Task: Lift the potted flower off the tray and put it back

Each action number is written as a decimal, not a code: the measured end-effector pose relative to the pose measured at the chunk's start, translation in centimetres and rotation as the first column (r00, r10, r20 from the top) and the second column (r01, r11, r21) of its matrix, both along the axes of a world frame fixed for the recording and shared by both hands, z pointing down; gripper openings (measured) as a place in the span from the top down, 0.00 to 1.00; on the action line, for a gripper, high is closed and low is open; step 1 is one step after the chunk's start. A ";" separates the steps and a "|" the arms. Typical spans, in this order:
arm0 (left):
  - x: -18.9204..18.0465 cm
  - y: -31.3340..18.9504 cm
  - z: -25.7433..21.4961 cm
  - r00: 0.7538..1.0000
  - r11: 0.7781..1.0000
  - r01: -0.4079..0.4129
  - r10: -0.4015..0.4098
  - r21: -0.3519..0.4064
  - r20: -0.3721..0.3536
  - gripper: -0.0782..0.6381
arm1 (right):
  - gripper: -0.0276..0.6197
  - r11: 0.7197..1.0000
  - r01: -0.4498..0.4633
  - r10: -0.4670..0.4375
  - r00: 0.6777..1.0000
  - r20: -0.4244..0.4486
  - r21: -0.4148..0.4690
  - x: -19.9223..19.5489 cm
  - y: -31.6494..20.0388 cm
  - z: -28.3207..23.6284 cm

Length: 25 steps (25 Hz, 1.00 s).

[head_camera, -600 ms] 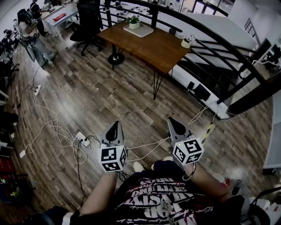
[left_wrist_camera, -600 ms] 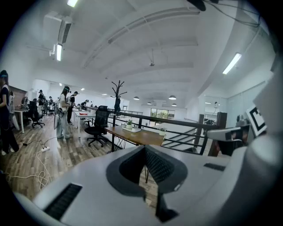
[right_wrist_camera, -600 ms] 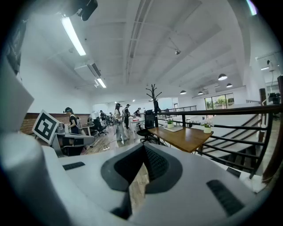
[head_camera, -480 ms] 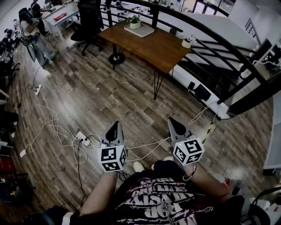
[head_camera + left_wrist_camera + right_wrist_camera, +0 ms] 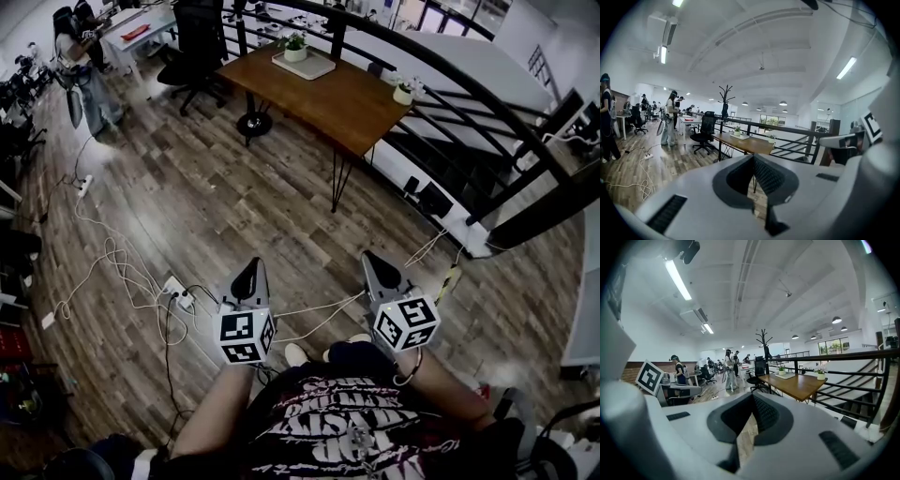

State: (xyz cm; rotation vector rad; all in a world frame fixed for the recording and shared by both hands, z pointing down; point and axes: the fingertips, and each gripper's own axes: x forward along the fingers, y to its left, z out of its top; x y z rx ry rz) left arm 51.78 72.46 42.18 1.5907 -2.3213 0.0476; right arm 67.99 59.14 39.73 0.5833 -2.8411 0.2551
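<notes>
A small potted flower [image 5: 295, 47] stands on a light tray [image 5: 312, 66] at the far end of a wooden table [image 5: 342, 103], well ahead of me. It also shows, tiny, in the left gripper view as the potted flower [image 5: 737, 131] and in the right gripper view as the potted flower [image 5: 781, 370]. My left gripper [image 5: 253, 269] and right gripper [image 5: 372, 259] hover side by side over the floor close to my body, far from the table. Both are shut with nothing between the jaws.
A second white flower pot [image 5: 404, 93] sits at the table's right corner. A black office chair [image 5: 194, 47] stands left of the table, a dark railing [image 5: 487, 103] runs behind it. Cables and a power strip [image 5: 178, 295] lie on the wood floor. People [image 5: 80, 70] stand far left.
The head view has shifted slightly, so the table and both grippers sit a little lower in it. The grippers keep the same pose and stay shut.
</notes>
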 end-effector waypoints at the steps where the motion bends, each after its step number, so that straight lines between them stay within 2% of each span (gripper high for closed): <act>1: -0.1 0.1 0.0 1.000 1.000 0.002 -0.002 0.001 -0.001 0.88 | 0.96 1.000 -0.003 0.003 1.000 0.006 -0.005 0.1 0.0 -0.1; 10: -1.3 1.2 -0.4 1.000 1.000 0.017 -0.017 0.023 -0.008 0.88 | 0.96 1.000 0.005 -0.005 1.000 0.000 0.005 -0.7 0.5 -0.9; 17: -3.8 2.9 0.3 0.997 0.997 0.071 -0.070 0.037 -0.038 0.88 | 0.96 0.999 0.037 -0.037 0.999 -0.010 0.015 -2.1 1.4 -1.4; 25: -7.0 3.0 1.5 0.992 0.993 0.119 -0.118 0.017 -0.042 0.88 | 0.96 0.997 0.078 -0.078 0.997 0.007 -0.002 -5.8 0.1 -1.0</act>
